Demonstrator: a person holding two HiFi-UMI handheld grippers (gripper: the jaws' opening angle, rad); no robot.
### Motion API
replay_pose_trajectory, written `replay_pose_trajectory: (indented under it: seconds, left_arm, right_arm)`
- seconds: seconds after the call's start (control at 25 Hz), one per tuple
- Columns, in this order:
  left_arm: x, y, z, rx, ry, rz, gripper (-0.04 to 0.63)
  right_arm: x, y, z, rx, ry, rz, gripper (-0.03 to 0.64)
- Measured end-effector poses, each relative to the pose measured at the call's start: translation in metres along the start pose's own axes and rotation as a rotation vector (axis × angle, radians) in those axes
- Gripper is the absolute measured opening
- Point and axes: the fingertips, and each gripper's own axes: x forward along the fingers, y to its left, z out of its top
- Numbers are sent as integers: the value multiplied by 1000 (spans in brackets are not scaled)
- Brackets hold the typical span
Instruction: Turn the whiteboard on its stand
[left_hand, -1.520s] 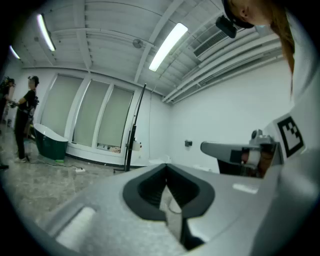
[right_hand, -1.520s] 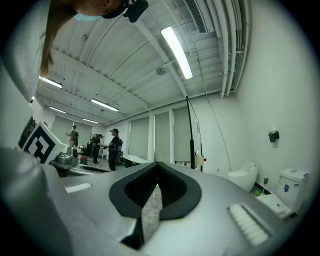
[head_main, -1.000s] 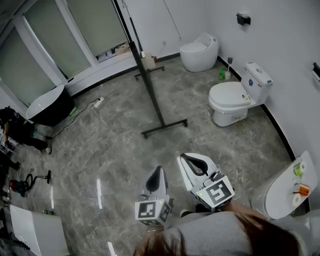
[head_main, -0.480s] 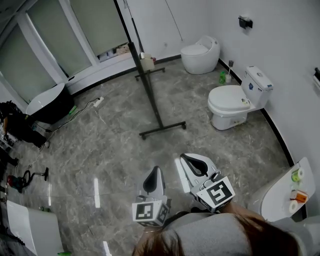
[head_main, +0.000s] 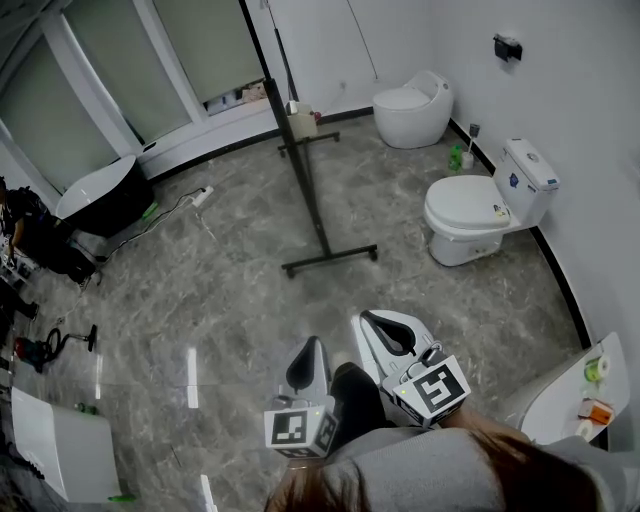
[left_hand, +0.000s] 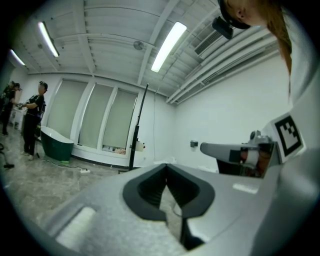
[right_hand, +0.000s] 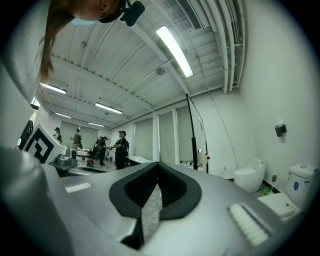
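The whiteboard on its stand (head_main: 303, 165) is seen edge-on in the head view: a thin dark upright frame on two black floor bars, a few steps ahead of me. It also shows as a dark pole (left_hand: 136, 131) in the left gripper view and as the whiteboard stand (right_hand: 194, 137) in the right gripper view. My left gripper (head_main: 311, 346) and right gripper (head_main: 374, 319) are held side by side close to the body, both shut on nothing, well short of the stand.
Two toilets (head_main: 472, 212) (head_main: 411, 104) stand along the right wall, with a dark bathtub (head_main: 98, 196) and a power strip (head_main: 201, 196) on its cable to the left. A white basin (head_main: 565, 392) is near my right, a white box (head_main: 58, 455) at bottom left. People (right_hand: 120, 148) stand far off.
The view has shifted a little toward the stand, and a dark leg now shows between the grippers. Both grippers stay shut and in the same spot.
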Motion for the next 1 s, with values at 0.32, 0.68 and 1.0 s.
replay_pose_trajectory:
  seconds: [0.32, 0.68, 1.0]
  left_arm:
    - [72, 49, 9, -27, -19, -5, 0]
    - [183, 120, 35, -9, 1, -66, 0]
    - [274, 183, 62, 36, -1, -120, 0]
  right_arm:
    - [64, -43, -12, 5, 8, -36, 3]
    - [176, -110, -11, 2, 9, -106, 3]
    - [276, -168, -8, -19, 4, -167, 3]
